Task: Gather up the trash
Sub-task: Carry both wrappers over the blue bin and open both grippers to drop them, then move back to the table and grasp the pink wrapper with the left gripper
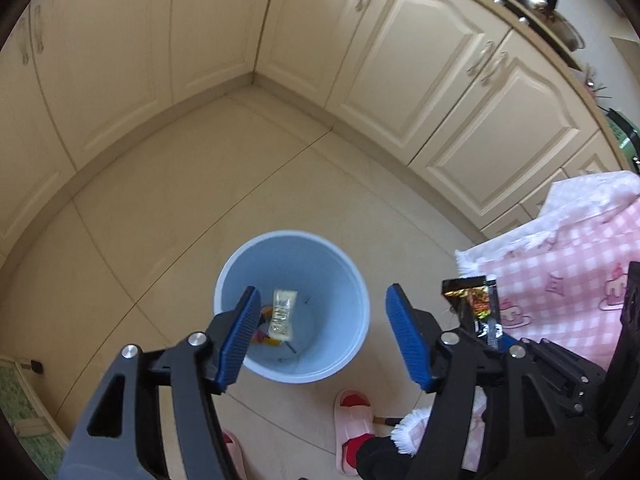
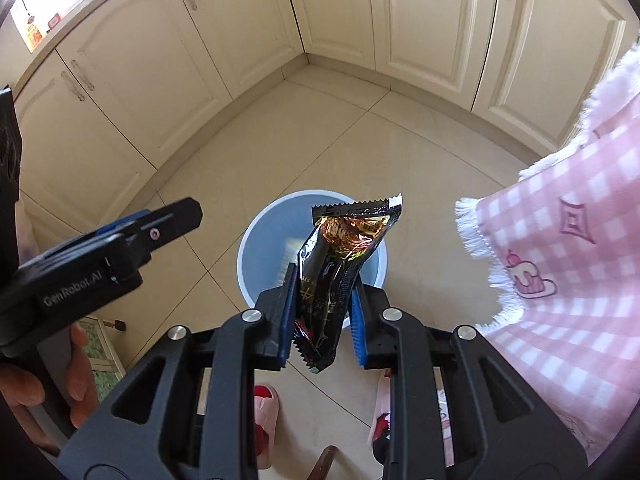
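A light blue bin point(image 1: 320, 360) stands on the tiled floor, with a pale yellow wrapper point(image 1: 283, 314) falling into or lying in it above some coloured scraps. My left gripper point(image 1: 322, 336) is open and empty above the bin. My right gripper point(image 2: 323, 316) is shut on a black and gold snack wrapper point(image 2: 340, 264), held upright above the bin point(image 2: 256, 248). The same wrapper shows in the left wrist view point(image 1: 478, 308) to the right of the bin. The left gripper shows in the right wrist view point(image 2: 132, 240) at the left.
Cream cabinets point(image 1: 420, 80) line the far corner. A table with a pink checked cloth point(image 2: 568, 280) stands at the right. Pink slippers point(image 1: 352, 420) on the person's feet are just in front of the bin. A green mat point(image 1: 16, 400) lies at the left.
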`<state>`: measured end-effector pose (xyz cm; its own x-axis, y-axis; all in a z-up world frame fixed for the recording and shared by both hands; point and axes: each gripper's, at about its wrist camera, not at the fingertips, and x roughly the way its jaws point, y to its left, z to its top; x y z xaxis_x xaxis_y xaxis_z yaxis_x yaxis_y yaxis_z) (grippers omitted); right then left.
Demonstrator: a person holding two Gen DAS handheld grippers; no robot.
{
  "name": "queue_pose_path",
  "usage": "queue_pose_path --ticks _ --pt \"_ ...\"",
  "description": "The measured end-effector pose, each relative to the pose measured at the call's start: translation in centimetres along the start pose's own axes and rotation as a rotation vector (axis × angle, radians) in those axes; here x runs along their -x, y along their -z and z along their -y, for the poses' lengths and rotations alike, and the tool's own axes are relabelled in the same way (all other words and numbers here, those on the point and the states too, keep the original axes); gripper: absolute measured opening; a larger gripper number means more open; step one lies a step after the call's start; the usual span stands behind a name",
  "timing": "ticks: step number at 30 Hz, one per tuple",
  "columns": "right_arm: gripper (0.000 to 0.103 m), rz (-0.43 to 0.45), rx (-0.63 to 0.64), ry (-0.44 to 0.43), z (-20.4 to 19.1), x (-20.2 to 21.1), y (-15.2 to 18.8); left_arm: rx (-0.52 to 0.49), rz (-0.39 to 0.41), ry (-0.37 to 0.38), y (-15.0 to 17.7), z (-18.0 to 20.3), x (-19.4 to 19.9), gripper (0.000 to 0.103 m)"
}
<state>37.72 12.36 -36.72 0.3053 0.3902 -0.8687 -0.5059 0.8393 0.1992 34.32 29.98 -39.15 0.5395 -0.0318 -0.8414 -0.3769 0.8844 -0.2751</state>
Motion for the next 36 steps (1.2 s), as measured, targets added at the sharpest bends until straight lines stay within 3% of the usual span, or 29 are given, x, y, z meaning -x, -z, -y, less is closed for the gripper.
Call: queue_pose_path --ticks 4,12,18,19,20,21,22,31,36 --pt "0.024 -0.015 -0.007 -0.008 -0.4 -1.0 0.2 0.017 -0.013 -0.045 1.0 -1.6 -0.2 0.064" --pt "0.026 -0.006 0.003 -0.01 -1.9 -2.1 -1.3 0.076 -0.026 -0.027 1.0 -3.6 -0.4 0.064" --pt "0.028 0.051 0.008 -0.014 -3.6 -2.2 -3.3 0.135 -0.027 0.001 0.6 -4.7 -0.3 0.064" --pt "0.031 0.066 0.006 -0.014 -3.7 -2.1 -3.5 0.147 -0.029 0.015 0.6 -4.9 -0.4 0.064" --pt "0.046 0.086 0.001 -0.008 -3.7 -1.9 -3.8 0.154 -0.033 0.025 0.5 -5.0 -0.4 0.064" --pt "0.053 0.105 -0.007 0.011 -3.7 -1.8 -4.1 0.163 -0.037 0.036 0.5 -5.1 -0.5 0.064" --pt "0.055 0.114 -0.01 0.012 -3.8 -1.8 -4.2 0.167 -0.039 0.038 0.6 -5.1 -0.5 0.064" --pt "0.055 0.143 -0.003 0.046 -3.6 0.0 -3.7 0.167 -0.027 0.045 0.7 -5.1 0.2 0.064" --pt "0.055 0.185 0.014 0.089 -3.0 3.5 -2.5 0.145 0.013 0.049 1.0 -4.1 2.2 0.064"
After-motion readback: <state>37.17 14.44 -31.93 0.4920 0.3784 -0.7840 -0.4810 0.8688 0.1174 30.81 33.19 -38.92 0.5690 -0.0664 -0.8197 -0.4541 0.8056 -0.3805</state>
